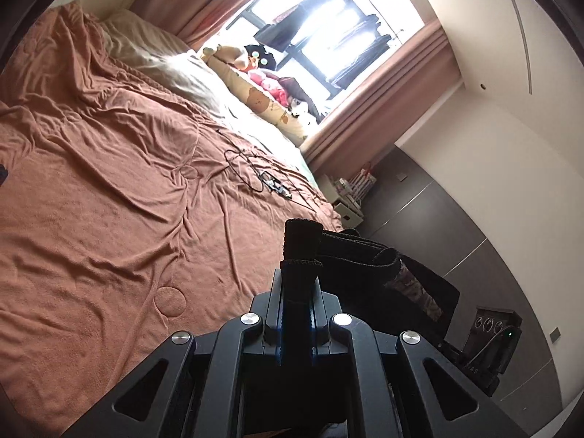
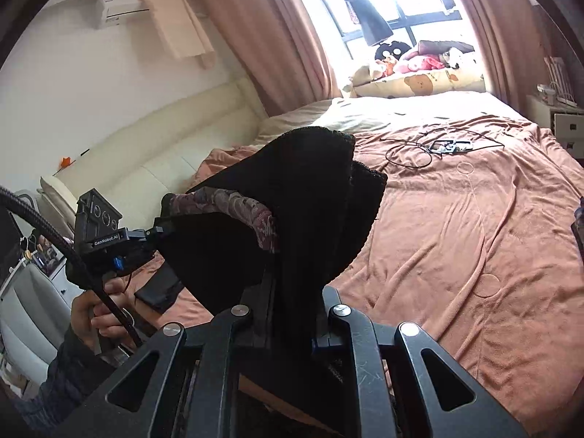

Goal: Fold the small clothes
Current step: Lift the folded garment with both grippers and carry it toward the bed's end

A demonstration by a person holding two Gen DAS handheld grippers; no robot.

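A small black garment (image 2: 292, 200) with a patterned floral band (image 2: 233, 200) hangs in the air, stretched between both grippers above the bed. My right gripper (image 2: 292, 292) is shut on one bunched edge, and the cloth hides its fingertips. In the right wrist view, my left gripper (image 2: 160, 228) pinches the other edge at the left, held by a hand (image 2: 98, 314). In the left wrist view, my left gripper (image 1: 297, 273) is shut on a black fold of the garment (image 1: 350, 255), which runs right toward the right gripper's body (image 1: 489, 339).
A rumpled rust-brown blanket (image 1: 109, 200) covers the bed below. A black cable and a small device (image 2: 438, 146) lie on it toward the far side. Pillows and plush toys (image 2: 412, 62) line the window. A white nightstand (image 2: 562, 116) stands at the right, a cream headboard (image 2: 153, 153) at the left.
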